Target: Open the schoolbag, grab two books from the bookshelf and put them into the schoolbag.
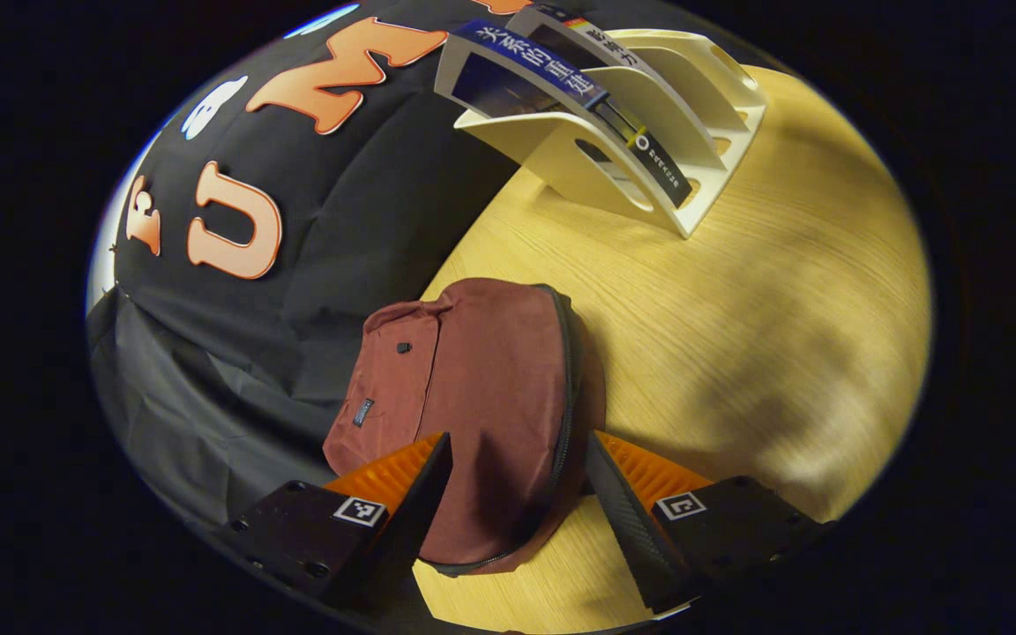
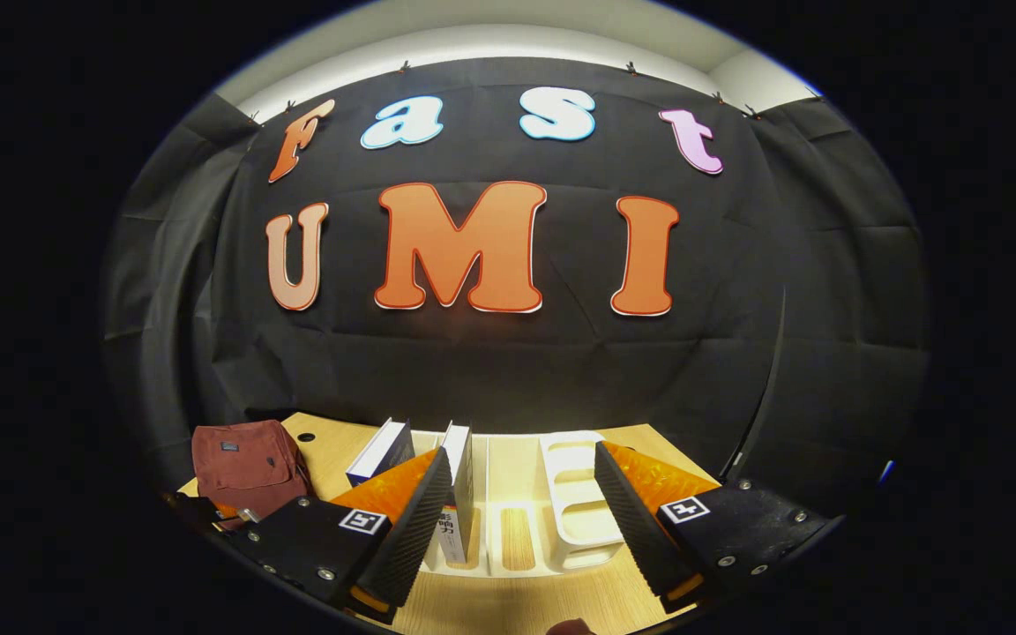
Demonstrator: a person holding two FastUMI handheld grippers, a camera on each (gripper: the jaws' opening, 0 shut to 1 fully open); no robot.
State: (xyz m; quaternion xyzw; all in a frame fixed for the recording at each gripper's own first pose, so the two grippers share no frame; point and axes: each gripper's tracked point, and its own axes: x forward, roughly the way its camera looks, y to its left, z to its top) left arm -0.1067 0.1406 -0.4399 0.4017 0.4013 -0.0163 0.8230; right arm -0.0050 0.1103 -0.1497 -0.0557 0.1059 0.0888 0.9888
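In the left gripper view a maroon schoolbag (image 1: 473,388) lies flat on the wooden table (image 1: 781,309), its zip running down the right edge and looking shut. My left gripper (image 1: 517,481) is open, its fingers (image 1: 424,494) straddling the bag's near end just above it. The cream bookshelf (image 1: 693,115) stands beyond, holding a blue-spined book (image 1: 552,75) and a second book (image 1: 601,35) behind it. In the right gripper view my right gripper (image 2: 521,498) is open in front of the bookshelf (image 2: 574,511). Two books (image 2: 382,451) (image 2: 457,481) lean in its left slots, and the schoolbag (image 2: 243,463) lies far left.
The black cloth wall (image 2: 508,370) rises right behind the table and shelf. The shelf's right slots (image 2: 517,538) hold nothing. Bare table (image 1: 737,370) stretches to the right of the bag. A dark piece of the other gripper (image 2: 208,513) shows beside the bag.
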